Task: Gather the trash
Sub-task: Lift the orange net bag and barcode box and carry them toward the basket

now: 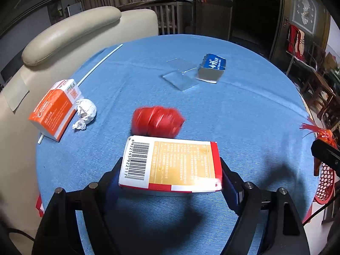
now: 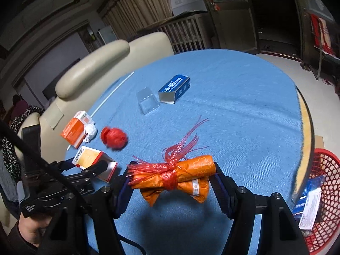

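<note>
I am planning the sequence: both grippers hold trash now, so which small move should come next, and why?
Probably carry the right gripper, shut on the orange bundle, rightward over the red basket and open it there. The basket sits just off the table edge on that side and already holds trash.

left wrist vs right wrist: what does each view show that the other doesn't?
Left wrist only: the barcode face of the red-and-gold box up close, gripped in the left tool.

Right wrist only: the orange bag roll tied with red string, held in the right tool, and items already lying in the red basket.

Both: the blue tablecloth, orange carton, crumpled white paper, red net ball, clear plastic tray, blue box and cream sofa.
</note>
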